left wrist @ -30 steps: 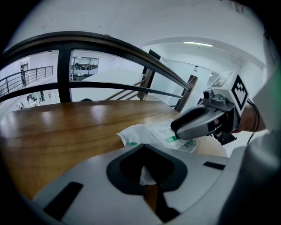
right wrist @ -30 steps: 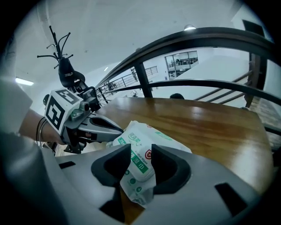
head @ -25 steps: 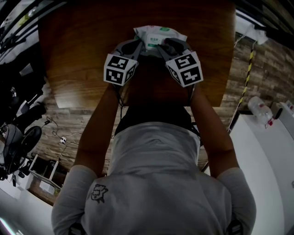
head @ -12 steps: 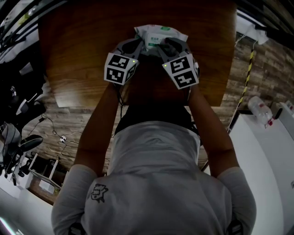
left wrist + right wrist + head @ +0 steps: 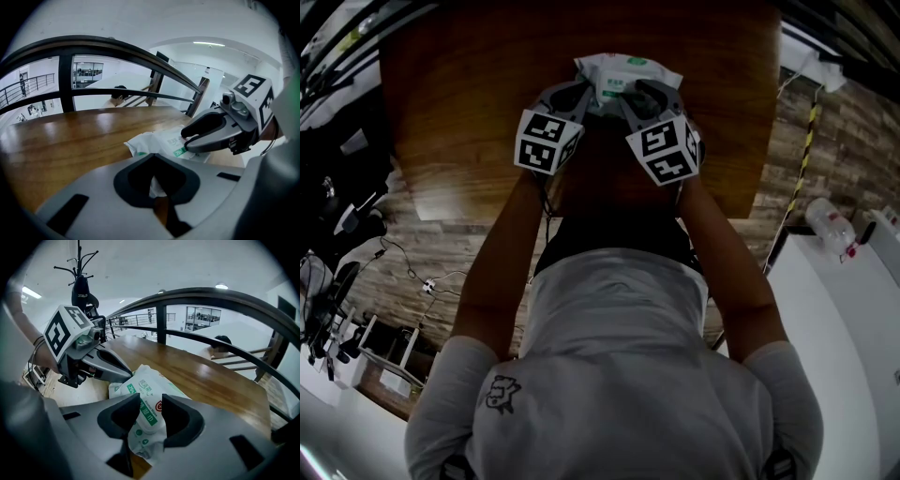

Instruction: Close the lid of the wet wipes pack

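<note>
- The left gripper (image 5: pixel 157 186) has its fingers (image 5: pixel 131 180) drawn together. A white sliver of the wet wipes pack (image 5: pixel 146 386) is pinched between them at the pack's near end.
- The right gripper (image 5: pixel 151 409) has its fingers (image 5: pixel 180 416) standing apart. The pack's printed top, with its green label, runs up through the gap between them. Whether the pads press on it cannot be told.
- Seen from the left gripper view, the right gripper's fingertips rest on the pack's top face, beside the green label.
- The pack lies flat on the wooden surface (image 5: pixel 469 103), about midway between its left and right edges. The two grippers close in on it from the person's side, one at each near corner.
- Each gripper bears a marker cube behind its fingers, the left cube (image 5: pixel 547 141) and the right cube (image 5: pixel 664 150), close together above the bare forearms.
- A dark curved railing (image 5: pixel 225 301) runs beyond the far edge of the surface.
</note>
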